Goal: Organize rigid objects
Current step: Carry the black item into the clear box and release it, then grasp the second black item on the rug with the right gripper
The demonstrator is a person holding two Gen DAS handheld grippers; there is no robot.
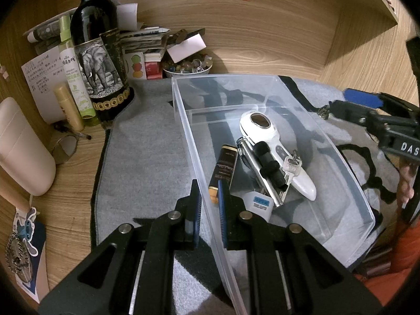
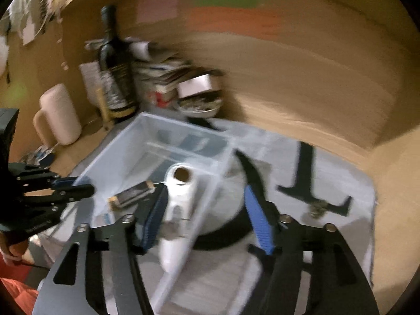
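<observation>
A clear plastic bin (image 1: 183, 120) stands on a grey mat (image 1: 147, 147). In it lie a white handheld device (image 1: 275, 141), a silver tool with a black grip (image 1: 265, 168), keys (image 1: 291, 168), a dark lighter (image 1: 223, 168) and a white adapter (image 1: 258, 204). My left gripper (image 1: 208, 204) is shut on the bin's near left wall. My right gripper (image 2: 207, 210) is open and empty above the bin's right side (image 2: 215, 191); it also shows in the left wrist view (image 1: 349, 105). The right wrist view is blurred.
A wine bottle (image 1: 97, 60), spray bottle (image 1: 74, 78), tube (image 1: 68, 107), paper stack (image 1: 147, 42) and bowl of stones (image 1: 186, 67) stand at the back left. A pink case (image 1: 23, 149) lies left. A small metal piece (image 2: 317, 210) lies on the mat, right of the bin.
</observation>
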